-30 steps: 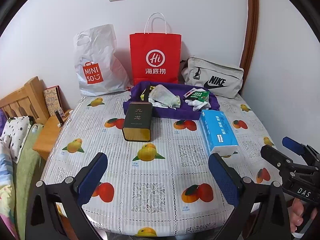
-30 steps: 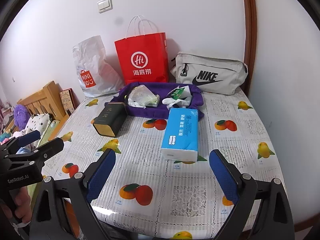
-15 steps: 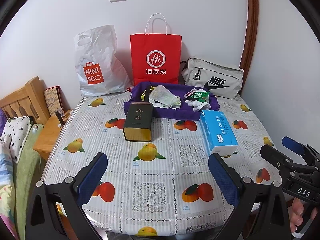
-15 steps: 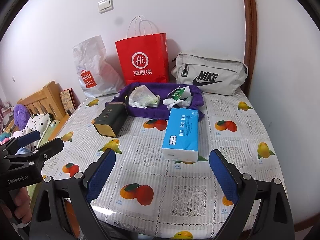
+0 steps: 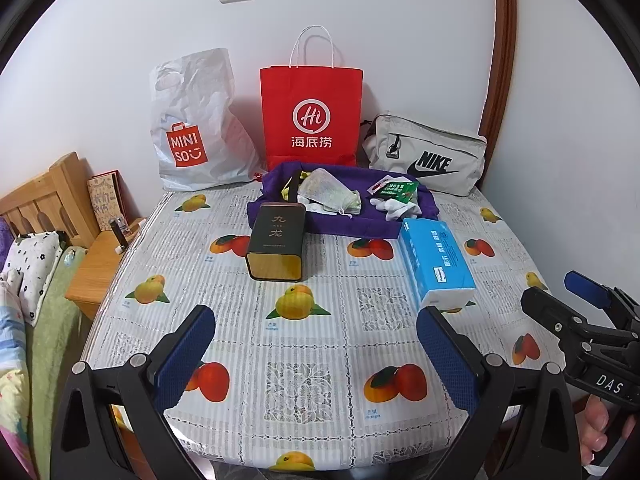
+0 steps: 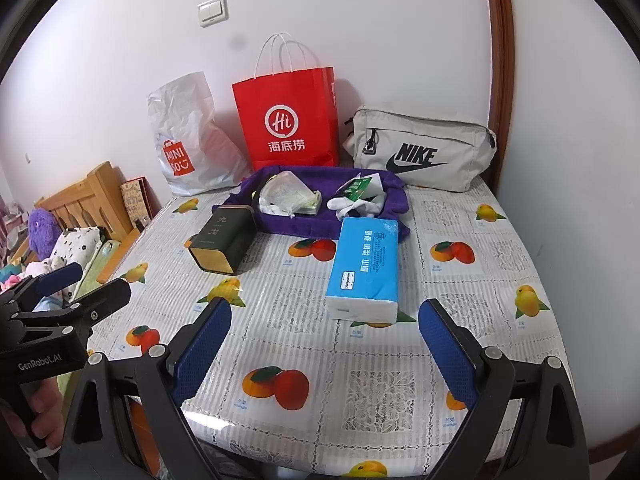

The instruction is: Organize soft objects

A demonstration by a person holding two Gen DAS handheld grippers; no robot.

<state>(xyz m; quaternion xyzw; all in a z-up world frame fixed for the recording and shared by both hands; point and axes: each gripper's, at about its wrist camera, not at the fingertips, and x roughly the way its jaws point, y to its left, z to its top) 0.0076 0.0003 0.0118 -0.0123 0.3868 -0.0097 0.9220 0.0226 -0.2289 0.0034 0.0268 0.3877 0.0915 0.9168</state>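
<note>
A blue tissue pack (image 5: pixel 436 264) (image 6: pixel 366 268) lies on the fruit-print table, right of a dark green tin (image 5: pixel 276 242) (image 6: pixel 224 240) lying on its side. Behind them a purple cloth tray (image 5: pixel 352 228) (image 6: pixel 304 230) holds a clear bag of masks (image 5: pixel 330 196) (image 6: pixel 290 196), a green packet (image 5: pixel 398 190) (image 6: pixel 354 188) and white socks (image 5: pixel 396 210) (image 6: pixel 358 206). My left gripper (image 5: pixel 316 360) hangs open over the near table edge, holding nothing. My right gripper (image 6: pixel 326 350) is open too, just short of the tissue pack. Each gripper shows at the side of the other's view.
Against the wall stand a white Miniso bag (image 5: pixel 196 128), a red paper bag (image 5: pixel 312 120) and a grey Nike bag (image 5: pixel 428 156). A wooden bed frame (image 5: pixel 44 200), a bedside stand and pillows lie left of the table (image 5: pixel 224 320). A door frame rises at the back right.
Both grippers have barely drifted; the objects on the table have not moved.
</note>
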